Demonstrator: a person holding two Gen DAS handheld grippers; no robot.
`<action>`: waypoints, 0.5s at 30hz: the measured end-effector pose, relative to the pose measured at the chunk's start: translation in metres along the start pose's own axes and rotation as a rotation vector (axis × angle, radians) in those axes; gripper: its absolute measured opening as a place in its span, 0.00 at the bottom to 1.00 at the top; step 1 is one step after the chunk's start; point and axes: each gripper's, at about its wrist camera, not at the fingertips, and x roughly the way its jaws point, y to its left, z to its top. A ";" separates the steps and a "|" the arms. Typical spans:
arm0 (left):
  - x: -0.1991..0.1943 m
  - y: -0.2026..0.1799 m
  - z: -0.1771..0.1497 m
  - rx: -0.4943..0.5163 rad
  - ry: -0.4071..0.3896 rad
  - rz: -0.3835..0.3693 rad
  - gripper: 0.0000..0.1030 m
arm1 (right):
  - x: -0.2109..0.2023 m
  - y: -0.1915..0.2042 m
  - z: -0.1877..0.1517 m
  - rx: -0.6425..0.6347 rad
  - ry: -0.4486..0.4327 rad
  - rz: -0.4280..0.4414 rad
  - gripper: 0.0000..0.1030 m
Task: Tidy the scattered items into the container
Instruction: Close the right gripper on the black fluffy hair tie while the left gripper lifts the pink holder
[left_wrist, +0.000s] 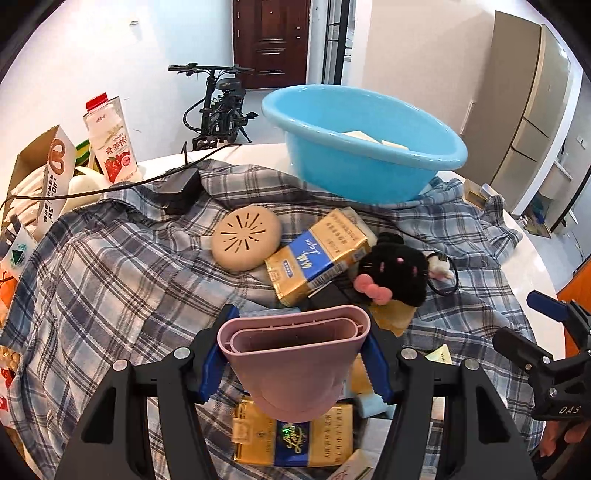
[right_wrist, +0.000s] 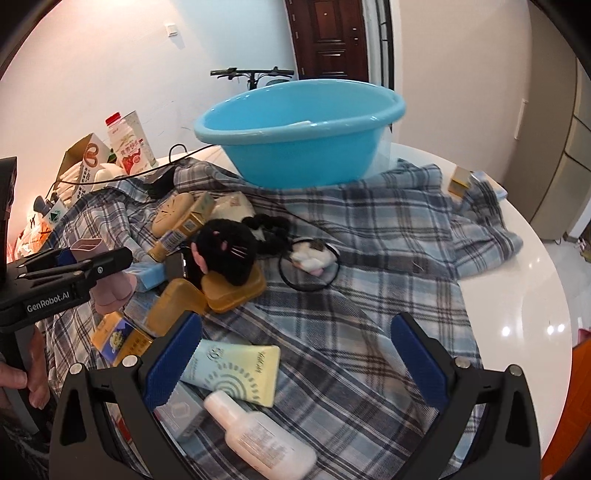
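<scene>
Gripping pink holder (left_wrist: 295, 365): left claw (left_wrist: 295, 354); right claw (right_wrist: 295, 362) spread wide above plaid shirt (right_wrist: 369, 258).

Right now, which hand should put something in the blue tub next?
Left. The left gripper already clamps the pink holder, facing the blue tub. The right gripper is open and empty.

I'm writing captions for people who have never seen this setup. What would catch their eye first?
The bright blue basin at the far side of the plaid cloth stands out most. Next, the left gripper is shut on a pink holder above the clutter. The black plush cat lies mid-cloth, while the right gripper hangs open over a white bottle.
</scene>
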 end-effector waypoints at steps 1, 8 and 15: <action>0.000 0.001 0.000 -0.001 0.000 -0.001 0.63 | 0.002 0.003 0.003 -0.006 0.003 0.006 0.99; 0.004 0.013 -0.003 -0.004 0.006 -0.003 0.63 | 0.020 0.025 0.022 -0.035 0.027 0.038 0.99; 0.007 0.025 -0.005 -0.002 0.017 0.007 0.63 | 0.057 0.037 0.047 0.016 0.092 0.101 0.99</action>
